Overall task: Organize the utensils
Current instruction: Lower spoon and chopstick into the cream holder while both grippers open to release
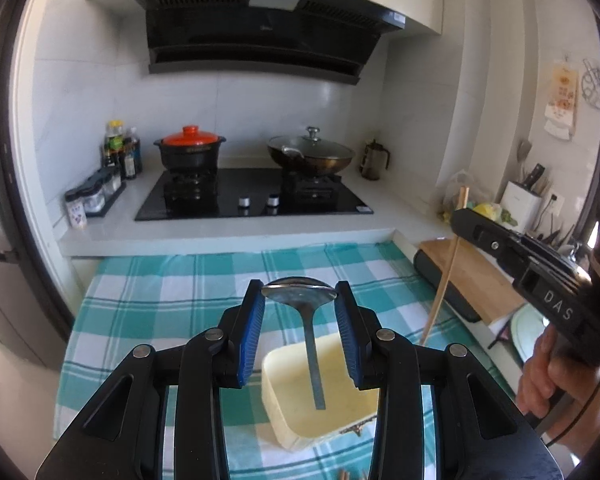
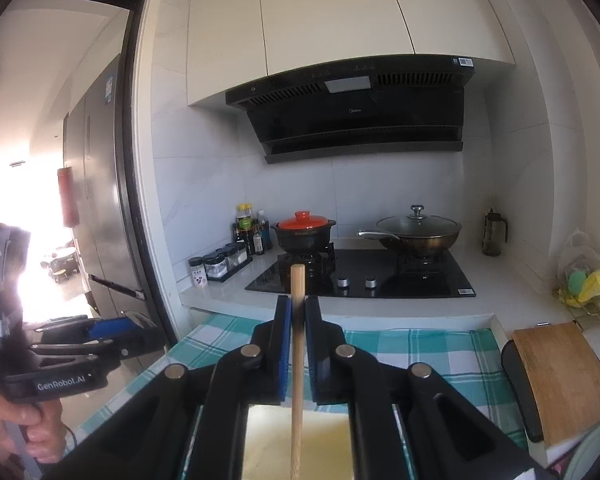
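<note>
Checked cloth [image 1: 148, 304] carries a yellow tray [image 1: 296, 420].

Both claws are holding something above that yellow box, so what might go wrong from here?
The left gripper pinches the spoon only by the rim of its bowl, handle dangling, so it may swing or slip out. The right gripper clamps a thin chopstick that could twist in the pads. Both hang over the box; a drop could miss it and land on the cloth.

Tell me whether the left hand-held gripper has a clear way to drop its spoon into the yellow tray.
Probably yes: the left hand-held gripper holds the spoon by its bowl right above the open yellow tray, with nothing between them.
</note>
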Motion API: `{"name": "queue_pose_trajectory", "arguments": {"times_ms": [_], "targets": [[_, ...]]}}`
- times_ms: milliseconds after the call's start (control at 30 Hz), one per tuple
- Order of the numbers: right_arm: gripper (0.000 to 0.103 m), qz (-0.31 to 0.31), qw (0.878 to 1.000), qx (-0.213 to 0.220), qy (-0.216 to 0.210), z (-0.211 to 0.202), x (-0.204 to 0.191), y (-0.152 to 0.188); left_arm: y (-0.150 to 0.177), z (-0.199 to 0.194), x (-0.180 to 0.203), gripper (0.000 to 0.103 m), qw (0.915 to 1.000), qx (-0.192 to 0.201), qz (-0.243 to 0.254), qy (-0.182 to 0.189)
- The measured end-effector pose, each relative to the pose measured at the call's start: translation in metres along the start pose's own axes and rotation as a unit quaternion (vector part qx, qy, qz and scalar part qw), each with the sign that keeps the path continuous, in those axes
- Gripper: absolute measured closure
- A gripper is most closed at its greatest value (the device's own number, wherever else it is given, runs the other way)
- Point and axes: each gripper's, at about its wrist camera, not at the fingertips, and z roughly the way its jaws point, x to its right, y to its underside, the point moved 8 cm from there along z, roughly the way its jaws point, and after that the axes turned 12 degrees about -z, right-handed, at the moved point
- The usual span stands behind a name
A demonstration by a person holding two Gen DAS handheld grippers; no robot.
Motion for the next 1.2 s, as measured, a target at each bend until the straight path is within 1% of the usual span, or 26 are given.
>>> {"name": "queue_pose_trajectory", "arguments": {"times_ms": [33, 167, 267, 333, 467, 567, 633, 733, 800, 833, 867, 900, 933, 967, 1000, 1033, 1100, 1167, 1200], "targets": [[0.096, 0.004, 1.000, -0.016, -0.003, 0.014, 0.001, 0.007, 0.005, 0.016, -0.002, 0.068, 0.9999, -0.013, -0.002, -0.002], [0.096, 0.031, 0.998, -0.055, -0.011, 0.055, 0.012, 0.035, 0.031, 0.068, -0.010, 0.068, 0.9973, -0.072, -0.016, -0.009], [0.096, 0.051, 0.996, -0.066, -0.009, 0.072, 0.024, 0.048, 0.050, 0.100, -0.016, 0.068, 0.9937, -0.108, -0.027, -0.016], [0.095, 0.062, 0.996, -0.059, -0.007, 0.079, 0.031, 0.053, 0.059, 0.113, -0.018, 0.068, 0.9923, -0.118, -0.030, -0.019], [0.096, 0.057, 0.998, -0.034, 0.011, 0.081, 0.037, 0.054, 0.068, 0.125, -0.020, 0.068, 0.9914, -0.124, -0.033, -0.022], [0.096, 0.061, 0.997, -0.046, 0.001, 0.091, 0.038, 0.066, 0.071, 0.127, -0.021, 0.067, 0.9911, -0.126, -0.034, -0.024], [0.096, 0.060, 0.996, -0.068, -0.004, 0.099, 0.036, 0.079, 0.071, 0.133, -0.021, 0.067, 0.9905, -0.132, -0.028, -0.025], [0.096, 0.068, 0.991, -0.112, -0.013, 0.114, 0.032, 0.102, 0.071, 0.140, -0.021, 0.067, 0.9892, -0.142, -0.022, -0.029], [0.095, 0.075, 0.984, -0.157, -0.034, 0.128, 0.029, 0.116, 0.070, 0.146, -0.022, 0.065, 0.9874, -0.152, -0.024, -0.037], [0.095, 0.079, 0.980, -0.179, -0.042, 0.134, 0.029, 0.121, 0.068, 0.146, -0.022, 0.057, 0.9871, -0.153, -0.024, -0.041], [0.093, 0.082, 0.977, -0.190, -0.044, 0.135, 0.029, 0.123, 0.066, 0.144, -0.023, 0.046, 0.9874, -0.150, -0.023, -0.044], [0.083, 0.080, 0.977, -0.196, -0.040, 0.132, 0.029, 0.123, 0.061, 0.139, -0.023, 0.041, 0.9883, -0.143, -0.021, -0.049], [0.074, 0.077, 0.977, -0.194, -0.035, 0.127, 0.030, 0.121, 0.057, 0.129, -0.024, 0.031, 0.9897, -0.132, -0.019, -0.053], [0.050, 0.075, 0.979, -0.185, -0.031, 0.118, 0.031, 0.116, 0.053, 0.118, -0.024, 0.025, 0.9911, -0.121, -0.016, -0.053], [0.036, 0.071, 0.982, -0.175, -0.026, 0.108, 0.031, 0.112, 0.050, 0.108, -0.024, 0.024, 0.9923, -0.112, -0.013, -0.052], [0.036, 0.064, 0.983, -0.168, -0.022, 0.097, 0.031, 0.107, 0.048, 0.094, -0.025, 0.022, 0.9932, -0.104, -0.009, -0.052], [0.036, 0.050, 0.984, -0.167, -0.028, 0.075, 0.027, 0.101, 0.048, 0.065, -0.027, 0.017, 0.9946, -0.092, -0.001, -0.049], [0.036, 0.029, 0.985, -0.171, -0.027, 0.044, 0.021, 0.099, 0.056, 0.032, -0.030, 0.010, 0.9953, -0.082, 0.010, -0.051], [0.036, 0.019, 0.985, -0.171, -0.028, 0.029, 0.017, 0.100, 0.063, 0.014, -0.032, 0.010, 0.9953, -0.079, 0.015, -0.053]]}}
